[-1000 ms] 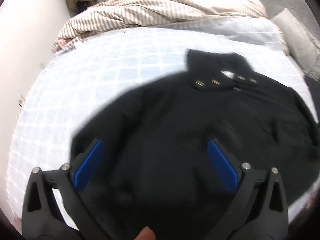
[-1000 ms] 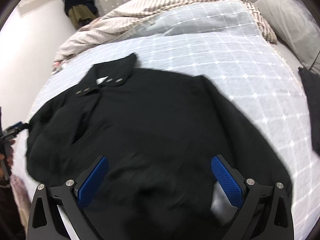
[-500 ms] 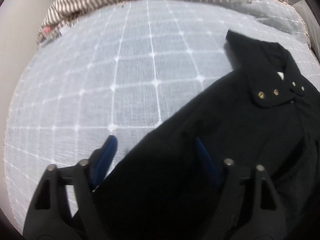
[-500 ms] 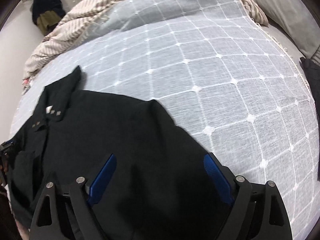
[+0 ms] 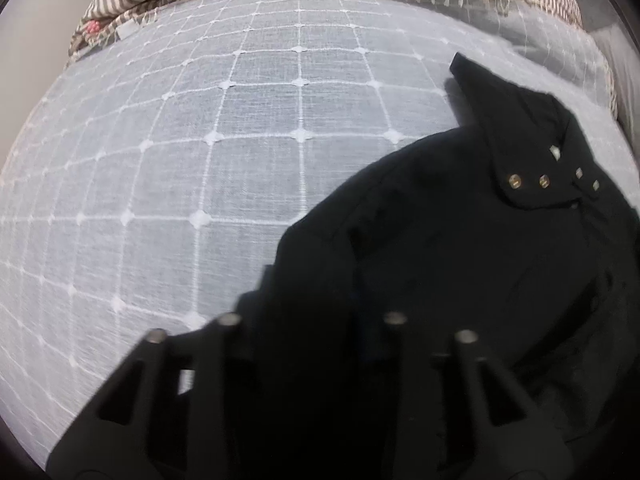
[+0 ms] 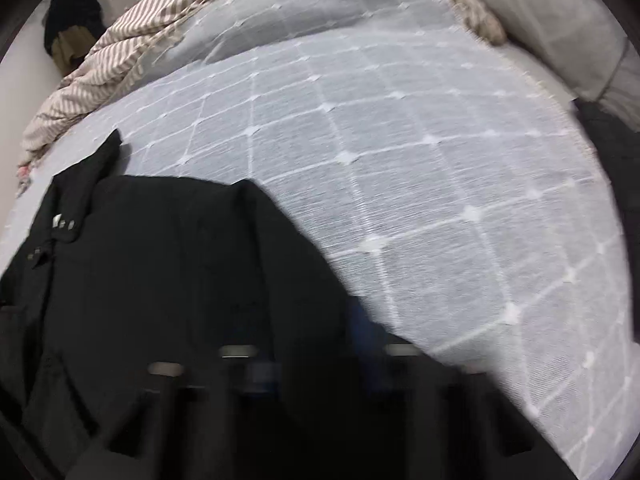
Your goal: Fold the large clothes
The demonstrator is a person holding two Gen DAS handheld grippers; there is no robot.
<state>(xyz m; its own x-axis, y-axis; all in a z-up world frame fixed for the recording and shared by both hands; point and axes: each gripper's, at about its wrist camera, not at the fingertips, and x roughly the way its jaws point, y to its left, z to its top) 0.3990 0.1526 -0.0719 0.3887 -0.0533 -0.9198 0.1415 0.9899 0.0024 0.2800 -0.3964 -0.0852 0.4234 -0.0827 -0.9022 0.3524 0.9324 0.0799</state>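
A large black jacket (image 5: pixel 460 260) lies spread on the bed, its collar with metal snaps (image 5: pixel 528 180) toward the far side. In the left wrist view, my left gripper (image 5: pixel 312 300) is low over the jacket's left sleeve edge. Its jaws are closing, and a ridge of black cloth is bunched between them, hiding the pads. In the right wrist view, the jacket (image 6: pixel 160 260) fills the lower left. My right gripper (image 6: pixel 316 332), blurred, is shut on the cloth at the right sleeve edge, and only a bit of blue pad shows.
The bed has a pale blue cover with a white grid (image 5: pixel 200 140) (image 6: pixel 400 160). A striped duvet (image 6: pixel 120 56) is bunched at the far end. Grey pillows (image 6: pixel 560 20) lie at the right, with a dark cloth (image 6: pixel 612 152) beside them. Dark clothes (image 6: pixel 72 20) hang by the wall.
Both grippers came down from above the jacket to its two side edges. Their wide-open jaws closed in onto the black cloth, and the blue pads are now mostly hidden.
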